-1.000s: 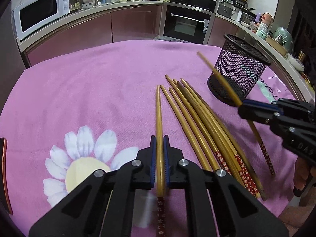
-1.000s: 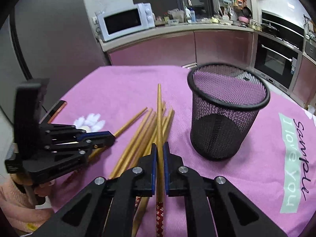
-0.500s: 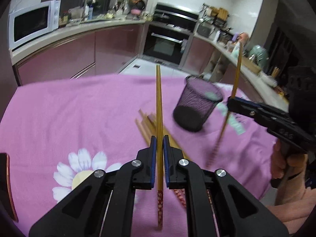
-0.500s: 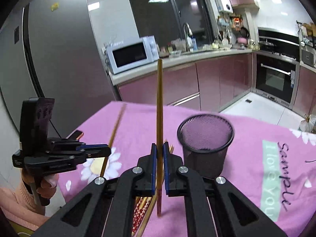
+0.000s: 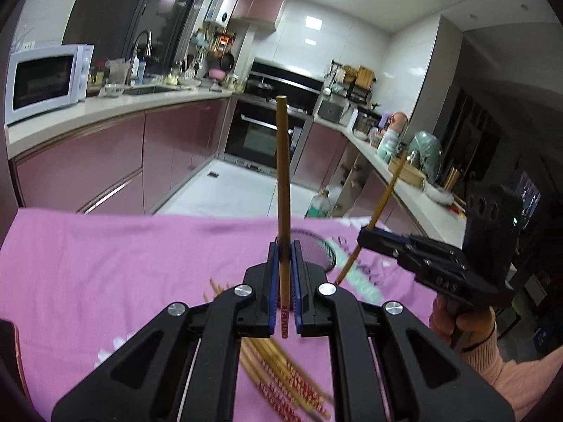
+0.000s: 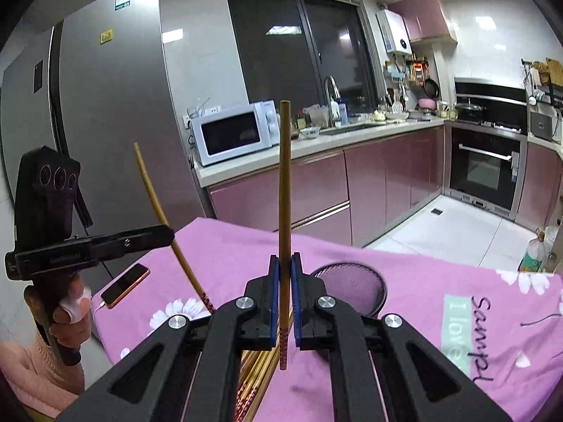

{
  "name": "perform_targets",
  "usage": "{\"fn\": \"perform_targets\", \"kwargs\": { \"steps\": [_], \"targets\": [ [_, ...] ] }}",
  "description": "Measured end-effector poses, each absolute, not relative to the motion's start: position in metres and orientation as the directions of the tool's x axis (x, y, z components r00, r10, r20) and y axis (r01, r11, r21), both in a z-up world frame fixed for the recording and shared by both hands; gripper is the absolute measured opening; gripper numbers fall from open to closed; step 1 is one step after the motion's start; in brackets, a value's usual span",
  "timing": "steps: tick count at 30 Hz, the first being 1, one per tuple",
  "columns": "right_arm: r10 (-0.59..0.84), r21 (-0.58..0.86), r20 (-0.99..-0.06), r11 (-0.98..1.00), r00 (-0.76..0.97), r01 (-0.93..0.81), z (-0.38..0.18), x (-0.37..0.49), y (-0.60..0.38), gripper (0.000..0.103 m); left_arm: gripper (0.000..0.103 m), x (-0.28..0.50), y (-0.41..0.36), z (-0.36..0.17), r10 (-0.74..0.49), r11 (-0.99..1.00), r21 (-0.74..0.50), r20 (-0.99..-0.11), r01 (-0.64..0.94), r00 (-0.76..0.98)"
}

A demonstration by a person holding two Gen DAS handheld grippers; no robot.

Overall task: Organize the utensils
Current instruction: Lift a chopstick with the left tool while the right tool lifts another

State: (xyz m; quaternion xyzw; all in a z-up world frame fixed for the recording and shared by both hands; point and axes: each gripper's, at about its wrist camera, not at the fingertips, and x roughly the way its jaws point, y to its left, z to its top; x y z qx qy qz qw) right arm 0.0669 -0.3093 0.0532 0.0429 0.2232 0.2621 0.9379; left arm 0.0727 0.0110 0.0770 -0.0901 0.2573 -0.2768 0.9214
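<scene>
My left gripper is shut on a wooden chopstick and holds it upright above the pink tablecloth. My right gripper is shut on another chopstick, also upright. Each gripper shows in the other's view: the right gripper with its tilted chopstick, the left gripper with its chopstick. The black mesh cup stands just beyond and right of my right gripper; its rim peeks past my left fingers. Several chopsticks lie on the cloth below.
A phone lies near the table's left edge in the right wrist view. The pink tablecloth covers the table. Kitchen counters, a microwave and an oven stand behind.
Both grippers have lifted their chopsticks off the table and tipped them upright; both now sit higher, with the mesh cup lower and nearer in both views.
</scene>
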Motion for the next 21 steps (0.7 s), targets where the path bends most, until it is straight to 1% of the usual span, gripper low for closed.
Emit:
{"fn": "perform_targets", "kwargs": {
  "steps": [7, 13, 17, 21],
  "targets": [
    [0.485, 0.168, -0.340, 0.874, 0.806, -0.456, 0.076, 0.070, -0.319, 0.005, 0.007, 0.096, -0.023, 0.107, -0.580, 0.814, -0.303, -0.369, 0.496, 0.727],
    [0.454, 0.157, -0.305, 0.891, 0.837, -0.425, 0.088, 0.081, -0.334, 0.005, 0.007, 0.123, -0.048, 0.125, -0.599, 0.800, -0.301, -0.348, 0.519, 0.721],
    [0.432, 0.156, -0.320, 0.902, 0.843, -0.402, 0.083, 0.096, -0.338, 0.005, 0.007, 0.137, -0.067, 0.116, -0.587, 0.810, -0.263, -0.368, 0.525, 0.721],
    [0.418, 0.162, -0.370, 0.908, 0.830, -0.386, 0.068, 0.111, -0.338, 0.005, 0.007, 0.154, -0.083, 0.097, -0.574, 0.817, -0.238, -0.422, 0.526, 0.702]
  ]
}}
